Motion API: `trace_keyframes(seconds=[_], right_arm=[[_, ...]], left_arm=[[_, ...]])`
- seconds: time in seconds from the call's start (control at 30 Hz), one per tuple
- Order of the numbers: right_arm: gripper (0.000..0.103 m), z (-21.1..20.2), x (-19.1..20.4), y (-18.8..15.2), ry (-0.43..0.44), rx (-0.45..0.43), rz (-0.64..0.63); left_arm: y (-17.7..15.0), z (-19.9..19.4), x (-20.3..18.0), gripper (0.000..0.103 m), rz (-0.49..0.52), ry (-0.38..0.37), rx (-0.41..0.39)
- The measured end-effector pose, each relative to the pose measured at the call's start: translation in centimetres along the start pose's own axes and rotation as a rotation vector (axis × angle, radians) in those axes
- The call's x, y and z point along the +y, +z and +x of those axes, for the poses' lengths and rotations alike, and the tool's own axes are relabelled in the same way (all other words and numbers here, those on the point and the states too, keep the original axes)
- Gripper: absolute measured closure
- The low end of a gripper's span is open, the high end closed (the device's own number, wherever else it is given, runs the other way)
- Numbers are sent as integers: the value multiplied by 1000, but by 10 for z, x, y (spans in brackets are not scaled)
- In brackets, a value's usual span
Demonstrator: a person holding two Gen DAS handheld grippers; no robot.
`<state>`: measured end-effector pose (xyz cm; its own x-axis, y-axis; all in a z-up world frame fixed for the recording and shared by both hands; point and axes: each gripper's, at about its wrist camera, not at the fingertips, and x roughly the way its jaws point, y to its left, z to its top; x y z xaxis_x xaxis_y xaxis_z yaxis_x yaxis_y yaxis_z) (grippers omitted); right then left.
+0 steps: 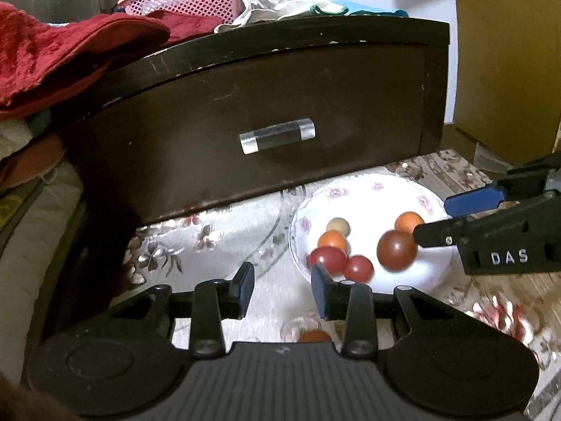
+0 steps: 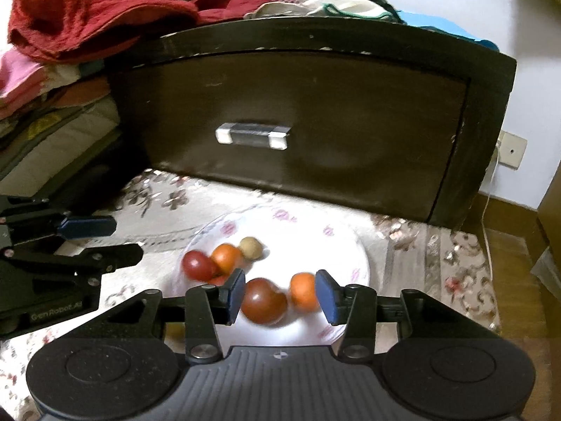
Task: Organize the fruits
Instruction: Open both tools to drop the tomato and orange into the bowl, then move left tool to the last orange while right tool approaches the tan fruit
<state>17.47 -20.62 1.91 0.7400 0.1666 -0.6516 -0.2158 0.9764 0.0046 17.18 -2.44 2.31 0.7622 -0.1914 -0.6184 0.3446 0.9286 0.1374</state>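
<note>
Fruits (image 2: 263,301) gathered on white floral plate (image 2: 354,245), set on patterned cloth (image 1: 224,242) before dark drawer front (image 1: 252,119). Large dark-red fruit (image 1: 397,249) near plate's right edge, orange one (image 1: 408,221) touching behind it; red, orange and pale pieces clustered at left rim. Right gripper (image 2: 279,294) spread wide, pads either side of dark-red and orange pair, not touching. Left gripper (image 1: 282,286) also wide open, empty, low over cloth at plate's near-left rim.
</note>
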Motion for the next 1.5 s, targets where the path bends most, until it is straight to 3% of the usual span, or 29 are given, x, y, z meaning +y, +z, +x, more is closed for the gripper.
trace_keyframes(seconds=[0.67,1.5], right_arm=[[62,-3,40,-39,78,110,-42],[61,24,31,-47,78,181,-4]], left_arm=[[-47,-8,1,61,-38,-56,103],[-51,33,-10,61,5,-119,149]])
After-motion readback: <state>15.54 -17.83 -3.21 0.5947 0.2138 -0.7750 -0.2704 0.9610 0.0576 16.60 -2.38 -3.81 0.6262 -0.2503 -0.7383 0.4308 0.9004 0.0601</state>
